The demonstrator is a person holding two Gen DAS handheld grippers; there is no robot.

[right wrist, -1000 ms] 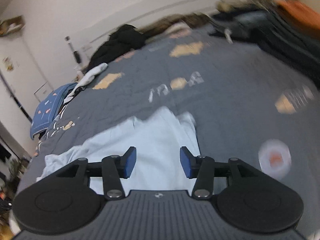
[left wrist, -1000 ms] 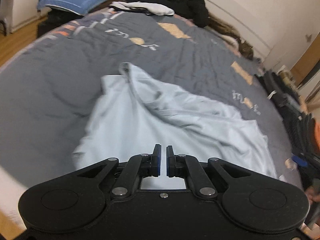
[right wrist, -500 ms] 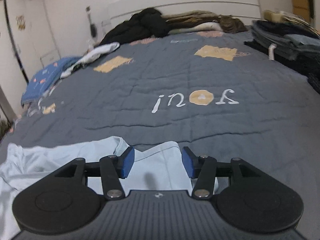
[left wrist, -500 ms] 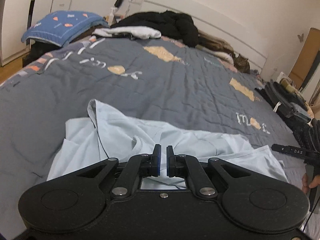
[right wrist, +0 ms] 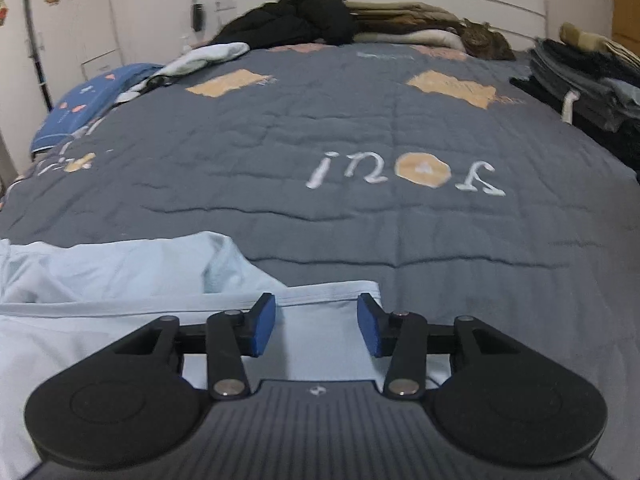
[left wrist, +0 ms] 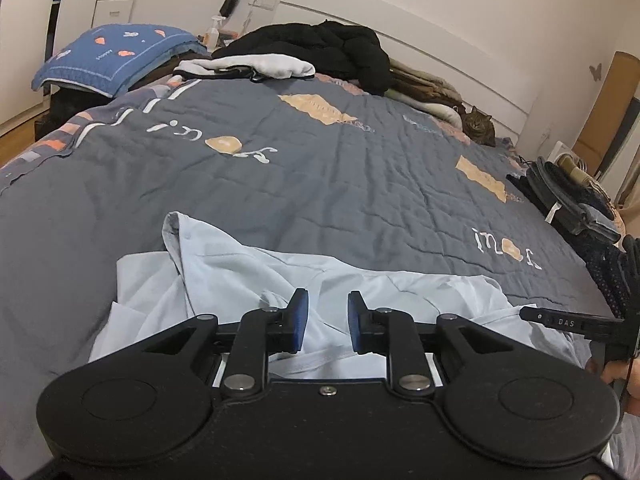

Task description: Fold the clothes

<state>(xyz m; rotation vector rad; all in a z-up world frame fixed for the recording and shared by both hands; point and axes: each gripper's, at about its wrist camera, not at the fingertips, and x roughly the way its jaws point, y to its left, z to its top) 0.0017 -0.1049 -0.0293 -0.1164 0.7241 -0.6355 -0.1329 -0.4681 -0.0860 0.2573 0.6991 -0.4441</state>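
Observation:
A pale blue garment (left wrist: pixel 248 276) lies crumpled on the near part of a grey quilted bedspread (left wrist: pixel 320 184). My left gripper (left wrist: pixel 323 322) hovers over its wrinkled middle, open, with nothing between the blue pads. In the right wrist view the same garment (right wrist: pixel 120 280) spreads to the left, its hemmed edge running just ahead of my right gripper (right wrist: pixel 316 322), which is open and empty above the cloth. The right gripper's dark body (left wrist: pixel 576 324) shows at the right edge of the left wrist view, with a hand (left wrist: pixel 616 372) on it.
At the head of the bed lie a black jacket (left wrist: pixel 332 48), a white garment (left wrist: pixel 256 66), brown blankets and a tabby cat (left wrist: pixel 478 126). A blue pillow (left wrist: pixel 116 56) sits far left. Stacks of dark folded clothes (right wrist: pixel 592 80) line the right side.
My left gripper was shut a second ago and has opened. Both grippers dropped low toward the garment's near edge; the right one stayed open throughout.

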